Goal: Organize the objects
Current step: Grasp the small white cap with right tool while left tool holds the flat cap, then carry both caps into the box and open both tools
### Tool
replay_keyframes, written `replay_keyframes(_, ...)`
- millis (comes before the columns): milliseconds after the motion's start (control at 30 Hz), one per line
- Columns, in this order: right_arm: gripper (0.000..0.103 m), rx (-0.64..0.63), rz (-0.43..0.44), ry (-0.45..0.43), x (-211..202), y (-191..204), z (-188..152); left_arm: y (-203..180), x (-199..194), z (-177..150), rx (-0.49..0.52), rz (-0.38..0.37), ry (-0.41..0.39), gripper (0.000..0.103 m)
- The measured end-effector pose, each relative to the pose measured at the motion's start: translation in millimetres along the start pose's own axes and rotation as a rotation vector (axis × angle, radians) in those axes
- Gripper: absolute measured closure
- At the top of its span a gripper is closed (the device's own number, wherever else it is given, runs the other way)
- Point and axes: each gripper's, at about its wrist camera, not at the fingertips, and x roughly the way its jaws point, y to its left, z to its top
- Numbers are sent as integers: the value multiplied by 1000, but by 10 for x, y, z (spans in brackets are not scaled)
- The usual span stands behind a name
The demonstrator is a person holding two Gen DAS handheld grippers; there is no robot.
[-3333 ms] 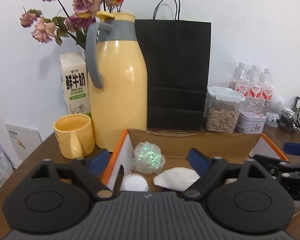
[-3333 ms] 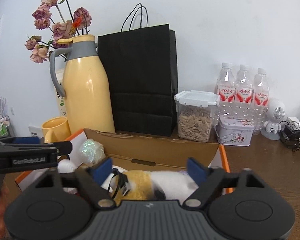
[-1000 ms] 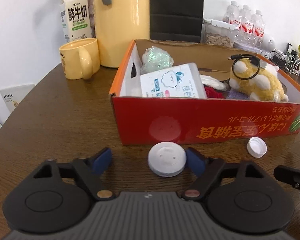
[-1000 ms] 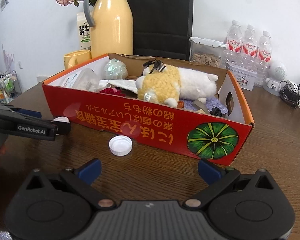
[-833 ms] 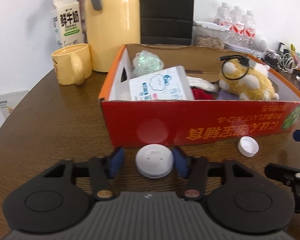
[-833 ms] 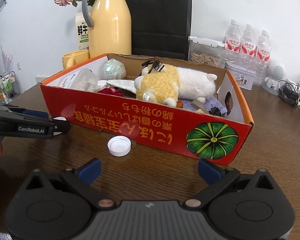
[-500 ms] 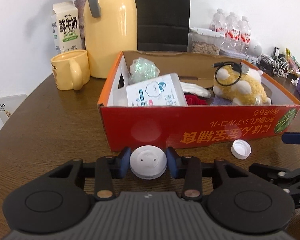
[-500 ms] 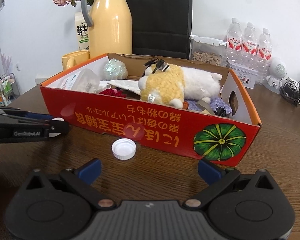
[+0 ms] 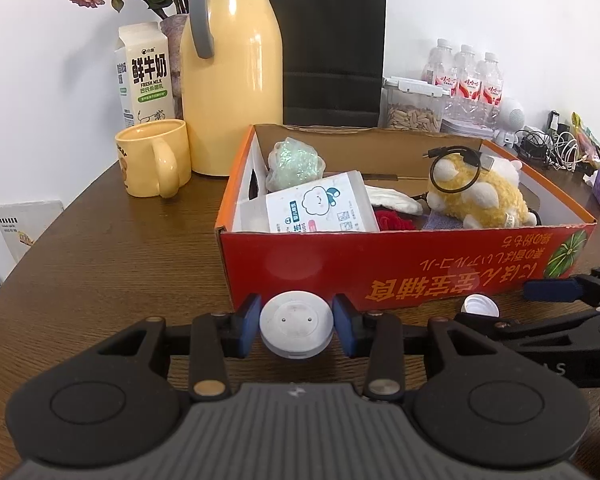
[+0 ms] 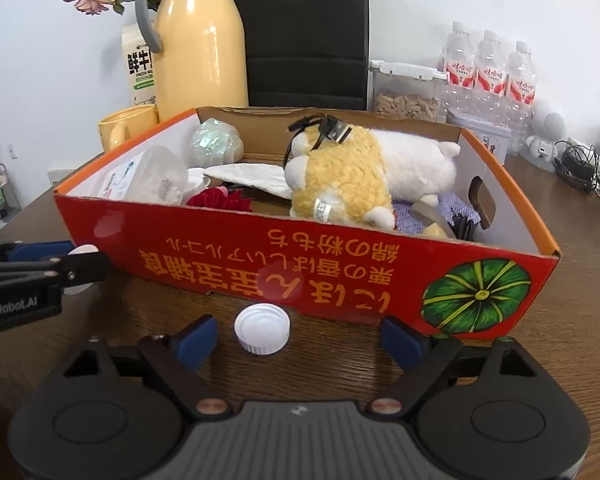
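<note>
Left wrist view, left to right. Upper left: one milk carton (image 9: pixel 146 76), one yellow mug (image 9: pixel 153 158) and one yellow flask (image 9: pixel 231 68), with one black paper bag (image 9: pixel 332 44) at upper centre. Centre: one red cardboard box (image 9: pixel 400 270) on the brown table (image 9: pixel 100 272), holding one glittery ball (image 9: pixel 294 162), one pack of wipes (image 9: pixel 320 204) and one plush toy (image 9: pixel 476 196) with one looped black cable (image 9: pixel 454 172) on it. Lower centre: the left gripper (image 9: pixel 296 330), its two blue pads pressed against one white round disc (image 9: pixel 296 330) just in front of the box. Upper right: three water bottles (image 9: pixel 466 80) behind one clear container of seeds (image 9: pixel 412 108).

Right wrist view. Lower centre: the right gripper (image 10: pixel 296 340), whose jaws have just been closing yet stand wide apart. One white bottle cap (image 10: pixel 262 329) lies on the table between them, nearer the pad on the left side of the frame, touched by neither. The cap sits just in front of the box wall.
</note>
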Motion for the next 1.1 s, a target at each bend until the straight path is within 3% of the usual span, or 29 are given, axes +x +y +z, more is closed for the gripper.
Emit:
replay_keyframes(67, 31, -1, -16, -8, -5, 7, -4, -8, -3, -9, 1, 1, -1, 63)
replay_keyframes(200, 39, 1, -15, -16, -18, -10, -17, -14, -10, -24, 4, 4, 0, 63)
replay_keyframes(267, 63, -1, 4, -26, -35, -11, -21, -17, -19, -35, 7, 7, -2, 63)
replay_keyframes(333, 75, -6, 19, -33, -49, -6, -25, -25, -25, -41, 11, 11, -5, 63)
replay_keyframes(633, 76, 2, 73, -48, -100, -37, -48, -17, -51, -58, 10, 26, -16, 63)
replay_keyframes(1100, 76, -21, 144, -210, -553, -113, -101, -22, -328, -81, -24, 21, -74, 63)
